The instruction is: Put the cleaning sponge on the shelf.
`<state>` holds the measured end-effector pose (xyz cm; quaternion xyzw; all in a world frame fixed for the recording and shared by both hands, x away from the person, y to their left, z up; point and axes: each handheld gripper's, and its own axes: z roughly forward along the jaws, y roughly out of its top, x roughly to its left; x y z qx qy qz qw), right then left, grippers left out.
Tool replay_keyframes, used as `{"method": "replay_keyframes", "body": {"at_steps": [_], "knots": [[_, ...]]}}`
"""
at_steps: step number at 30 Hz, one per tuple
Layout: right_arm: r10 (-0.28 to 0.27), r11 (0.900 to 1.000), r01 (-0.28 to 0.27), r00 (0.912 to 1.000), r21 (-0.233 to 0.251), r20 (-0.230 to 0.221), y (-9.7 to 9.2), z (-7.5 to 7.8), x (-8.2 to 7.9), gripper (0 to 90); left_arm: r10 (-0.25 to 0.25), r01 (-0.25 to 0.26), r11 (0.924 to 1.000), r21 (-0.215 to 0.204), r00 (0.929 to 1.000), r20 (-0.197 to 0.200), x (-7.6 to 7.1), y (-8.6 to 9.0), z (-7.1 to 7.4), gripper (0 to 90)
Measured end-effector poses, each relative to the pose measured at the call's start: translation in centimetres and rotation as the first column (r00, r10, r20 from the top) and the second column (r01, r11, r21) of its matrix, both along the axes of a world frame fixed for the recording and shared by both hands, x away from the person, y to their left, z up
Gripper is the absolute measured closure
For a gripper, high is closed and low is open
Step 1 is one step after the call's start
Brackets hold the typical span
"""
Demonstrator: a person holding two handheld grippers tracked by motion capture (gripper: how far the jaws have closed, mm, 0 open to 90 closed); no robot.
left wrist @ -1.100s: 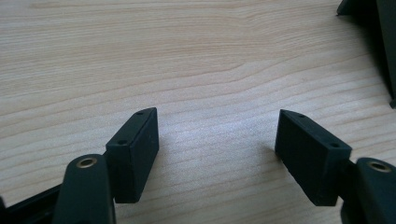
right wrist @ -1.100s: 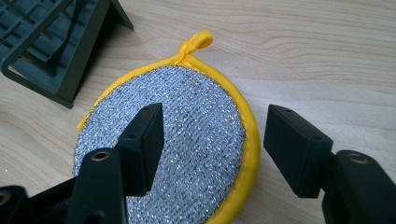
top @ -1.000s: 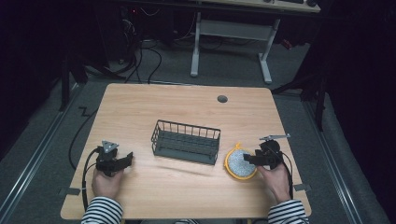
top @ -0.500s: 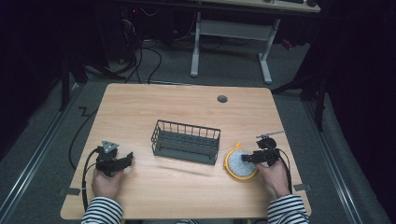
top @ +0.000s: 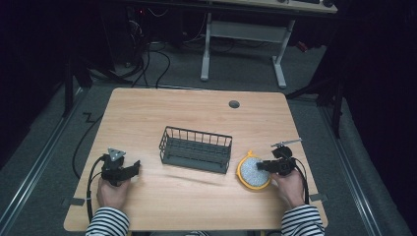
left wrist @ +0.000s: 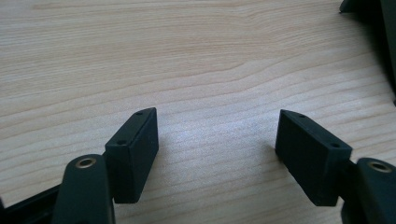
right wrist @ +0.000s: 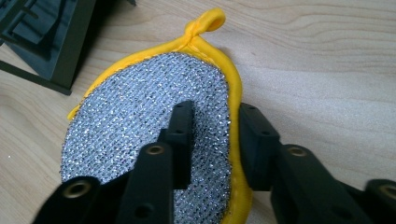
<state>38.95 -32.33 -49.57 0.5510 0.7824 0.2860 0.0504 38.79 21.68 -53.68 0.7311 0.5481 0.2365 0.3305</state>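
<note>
Because the round scouring pad [top: 253,172] lies flat on the wooden table [top: 196,108] at the near right, just off the right-hand end of the wire basket [top: 195,149], the coming move turns on how that pad sits against the right gripper [top: 263,166]. In the right gripper view the pad [right wrist: 154,140] — silver mesh face up, yellow rim all round, its hanging loop at about 12 o'clock — has its right edge taken between the two black jaws, one on the mesh and one outside the yellow rim. The jaws have just been closing and now stand narrow, and they appear to pinch that rim.

From the pad, the basket lies at roughly 10 o'clock in the high view, close by but not touching; a short lift and a carry that way would likely bring the pad over the basket's open top. The pad is thin and soft, so a grip on one edge may let the far side droop.

The left gripper [top: 129,169] rests well apart at the near left, its jaws wide over bare wood and holding nothing — the right hand [top: 289,189] is plainly the nearer one.
</note>
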Motion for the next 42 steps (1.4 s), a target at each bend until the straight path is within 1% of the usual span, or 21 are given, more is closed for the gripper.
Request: {"method": "replay_keyframes", "body": {"at_steps": [2,4,7,11,14,15,18,22,30,35,37,39,42], "knots": [[0.006,1.0000,-0.006,1.0000,0.003,0.004,0.0,0.1,0.0,76.2,0.000,0.000,1.0000,0.000,1.0000,0.000,0.0,0.0,0.0,30.6],[0.013,0.9999,-0.013,0.9999,0.000,0.012,0.0,0.1,-0.1,77.8,0.000,0.000,1.0000,-0.001,1.0000,0.000,0.0,0.0,0.0,30.5],[0.024,0.9997,-0.024,0.9994,-0.011,0.024,0.1,0.3,-0.1,79.1,-0.001,0.001,1.0000,-0.001,1.0000,0.000,0.0,0.0,0.0,30.4],[0.031,0.9995,-0.031,0.9990,-0.007,0.034,0.1,0.6,-0.1,79.5,-0.003,0.003,0.9999,-0.010,1.0000,0.000,0.0,0.1,0.0,29.8],[0.028,0.9996,-0.028,0.9978,0.001,0.061,0.0,1.3,-0.2,79.7,-0.005,0.005,0.9999,-0.012,1.0000,-0.001,0.0,0.1,0.0,29.1],[0.024,0.9997,-0.024,0.9976,0.000,0.065,0.0,1.5,-0.3,79.8,-0.006,0.006,1.0000,-0.008,1.0000,-0.002,0.0,0.0,0.0,29.1],[0.034,0.9994,-0.034,0.9952,0.002,0.092,-0.3,2.3,-0.5,79.8,-0.007,0.007,1.0000,0.003,1.0000,-0.001,0.0,-0.1,0.0,28.4],[0.033,0.9993,-0.035,0.9926,0.010,0.117,-0.6,3.2,-0.8,79.7,-0.007,0.007,1.0000,0.000,1.0000,0.000,0.0,-0.1,0.0,28.9],[0.029,0.9991,-0.034,0.9840,0.026,0.176,-1.2,5.4,-1.2,79.7,-0.008,0.008,1.0000,0.004,1.0000,-0.001,0.0,-0.1,0.0,28.3],[0.037,0.9990,-0.041,0.9820,0.017,0.185,-1.1,6.2,-1.1,79.8,-0.007,0.007,1.0000,0.001,1.0000,0.000,0.0,-0.1,0.0,28.3],[0.041,0.9985,-0.047,0.9811,0.027,0.189,-1.0,6.5,-1.1,79.8,-0.007,0.007,1.0000,0.001,1.0000,0.000,0.0,-0.1,0.0,28.3],[0.049,0.9984,-0.054,0.9788,0.019,0.199,-0.9,7.0,-1.1,79.7,-0.008,0.008,1.0000,0.001,1.0000,-0.001,0.0,-0.1,0.0,28.6],[0.055,0.9978,-0.061,0.9754,0.024,0.214,-0.8,7.8,-1.0,79.7,-0.008,0.008,1.0000,0.002,1.0000,-0.001,0.0,-0.1,0.0,28.6]]}}
